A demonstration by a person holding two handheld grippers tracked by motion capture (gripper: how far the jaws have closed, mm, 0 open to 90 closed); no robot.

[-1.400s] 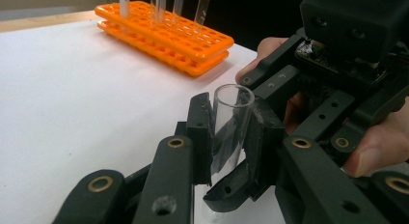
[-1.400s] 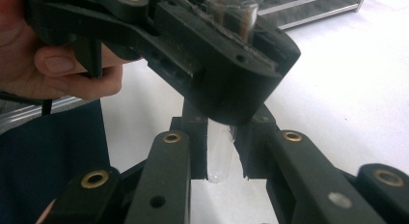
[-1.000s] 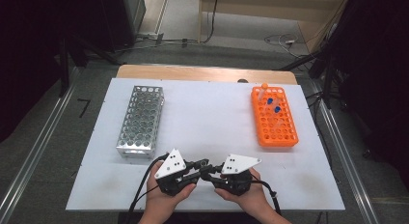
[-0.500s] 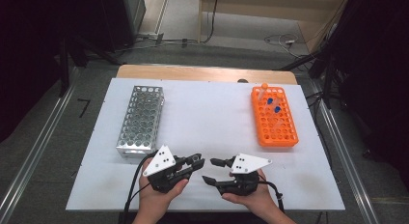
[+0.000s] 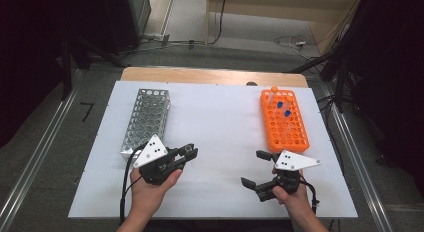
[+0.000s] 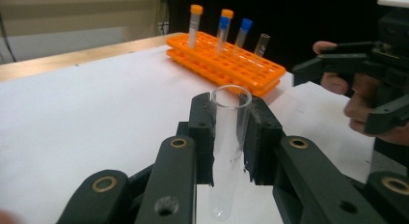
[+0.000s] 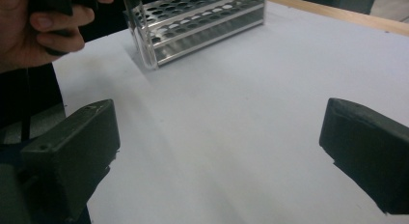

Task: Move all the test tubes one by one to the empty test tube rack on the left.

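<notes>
My left gripper (image 5: 189, 152) is shut on a clear, uncapped test tube (image 6: 230, 137), held upright between its pads just above the white board. The tube (image 7: 141, 35) also shows in the right gripper view, in front of the metal rack (image 7: 202, 21). My right gripper (image 5: 256, 168) stands open near the board's front right; its jaws have just been opening and nothing lies between them (image 7: 217, 151). The orange rack (image 5: 285, 119) at the back right holds orange-capped, blue-capped and bare tubes (image 6: 223, 26). The metal rack (image 5: 147, 119) stands at the left with open holes.
Both racks rest on a white board (image 5: 215, 117) that lies on a wooden table (image 5: 210, 74). Metal rails run along both sides of the table. Cables trail over the floor behind it.
The two hands have drawn apart, left hand leftward and right hand rightward. The right gripper's jaws have opened wide and left the tube, which stays in the left gripper.
</notes>
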